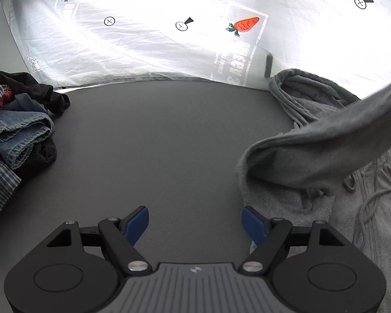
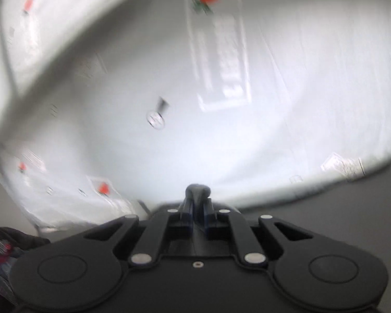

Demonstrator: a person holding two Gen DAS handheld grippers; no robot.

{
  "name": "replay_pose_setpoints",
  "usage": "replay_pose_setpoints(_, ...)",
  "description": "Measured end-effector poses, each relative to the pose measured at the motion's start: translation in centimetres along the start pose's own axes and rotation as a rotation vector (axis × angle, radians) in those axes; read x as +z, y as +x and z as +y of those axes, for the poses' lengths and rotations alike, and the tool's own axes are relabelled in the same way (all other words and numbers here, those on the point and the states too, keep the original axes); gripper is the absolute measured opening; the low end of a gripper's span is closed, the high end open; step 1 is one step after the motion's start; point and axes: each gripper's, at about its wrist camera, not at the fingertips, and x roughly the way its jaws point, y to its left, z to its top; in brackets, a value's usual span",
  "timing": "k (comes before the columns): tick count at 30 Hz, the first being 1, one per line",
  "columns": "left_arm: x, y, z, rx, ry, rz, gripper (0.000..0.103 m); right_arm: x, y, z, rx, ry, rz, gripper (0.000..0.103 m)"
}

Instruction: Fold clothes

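- L gripper (image 1: 195,221): jaws spread wide, blue pads (image 1: 136,224) well apart, nothing between them, only bare dark-grey table (image 1: 156,143) underneath. The R-side pad sits just at the edge of the grey fabric; can't tell if it touches.
- R gripper (image 2: 198,195): jaws drawn together on a small bunched wad of grey cloth (image 2: 198,190) that pokes out past the tips. The R wrist view is heavily motion-blurred, so can't tell how much fabric is caught.
- Grey hoodie (image 1: 312,208): lies on the R side of the table, spread toward the near R corner, w/ zipper and drawstrings (image 1: 367,203) showing. One sleeve (image 1: 325,140) is lifted off the surface and stretches up to the R edge of the L wrist view, taut-ish, its loose end drooping onto the body of the garment. More of the hoodie is bunched toward the far R edge of the table.
- Pile of other clothes (image 1: 15,130): at the L edge of the table, incl. denim, a plaid shirt, black pieces and sth red. Well apart from the hoodie, w/ bare tabletop between them. Same pile shows blurred at the lower L of the R wrist view.
- White sheet (image 1: 169,47) w/ carrot prints (image 1: 245,24) and round target marks: backs the far edge of the table, brightly lit, wrinkled.
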Motion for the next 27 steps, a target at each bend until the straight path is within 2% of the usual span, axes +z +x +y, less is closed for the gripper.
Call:
replay_pose_setpoints(1, 0.2, -0.3, 0.2, 0.010, -0.001, -0.016, 0.080, 0.9, -1.7, 0.0, 0.035, -0.030, -0.051, 0.008)
replay_pose_setpoints(3, 0.4, -0.5, 0.4, 0.016, -0.010, -0.032, 0.080, 1.6, -5.3, -1.2, 0.044, -0.101, -0.105, 0.008)
replay_pose_setpoints(4, 0.5, -0.6, 0.5, 0.016, -0.016, -0.035, 0.080, 1.5, -6.7, -2.3, 0.030, -0.125, -0.101, 0.008)
replay_pose_setpoints(6, 0.3, -0.6, 0.6, 0.012, -0.025, -0.028, 0.080, -0.2, -9.0, -5.6, -0.031, -0.126, -0.032, 0.008)
replay_pose_setpoints(8, 0.0, -0.3, 0.3, 0.009, -0.013, -0.013, 0.080, -3.8, -9.9, -9.9, -0.185, -0.095, 0.110, 0.014)
replay_pose_setpoints(10, -0.4, 0.1, -0.4, 0.007, 0.012, 0.000, 0.080, -8.2, -9.9, -13.9, -0.386, -0.049, 0.271, 0.027)
replay_pose_setpoints(11, -0.5, 0.3, -0.8, 0.002, 0.028, 0.004, 0.080, -10.7, -10.0, -15.8, -0.523, -0.017, 0.355, 0.029)
replay_pose_setpoints(12, -0.5, 0.4, -1.3, -0.004, 0.048, 0.005, 0.080, -12.8, -10.3, -17.2, -0.619, 0.034, 0.406, 0.029)
replay_pose_setpoints(13, -0.5, 0.6, -1.8, -0.007, 0.068, 0.006, 0.080, -14.1, -11.0, -18.1, -0.655, 0.098, 0.418, 0.029)
replay_pose_setpoints(14, -0.3, 1.0, -2.3, -0.008, 0.087, 0.006, 0.080, -15.3, -11.7, -18.7, -0.677, 0.164, 0.421, 0.029)
replay_pose_setpoints(16, 0.4, 2.0, -3.1, -0.015, 0.114, 0.010, 0.080, -16.7, -12.5, -19.1, -0.667, 0.262, 0.381, 0.033)
replay_pose_setpoints(17, 0.8, 2.5, -3.6, -0.018, 0.127, 0.012, 0.080, -17.0, -12.5, -19.2, -0.646, 0.302, 0.362, 0.043)
replay_pose_setpoints(18, 1.2, 3.2, -3.9, -0.033, 0.126, 0.022, 0.080, -17.1, -12.0, -19.2, -0.636, 0.322, 0.351, 0.047)
replay_pose_setpoints(22, 3.5, 7.5, -3.9, -0.178, -0.004, 0.126, 0.079, -17.3, -9.5, -19.1, -0.610, 0.367, 0.319, 0.049)
replay_pose_setpoints(24, 4.3, 9.8, -4.0, -0.218, -0.076, 0.175, 0.075, -17.3, -7.6, -19.4, -0.597, 0.392, 0.320, 0.049)
replay_pose_setpoints(25, 4.6, 10.7, -4.1, -0.232, -0.105, 0.199, 0.067, -17.4, -6.8, -19.5, -0.603, 0.402, 0.327, 0.050)
replay_pose_setpoints(27, 5.1, 11.9, -4.5, -0.262, -0.143, 0.222, 0.064, -17.8, -5.4, -19.8, -0.658, 0.407, 0.343, 0.054)
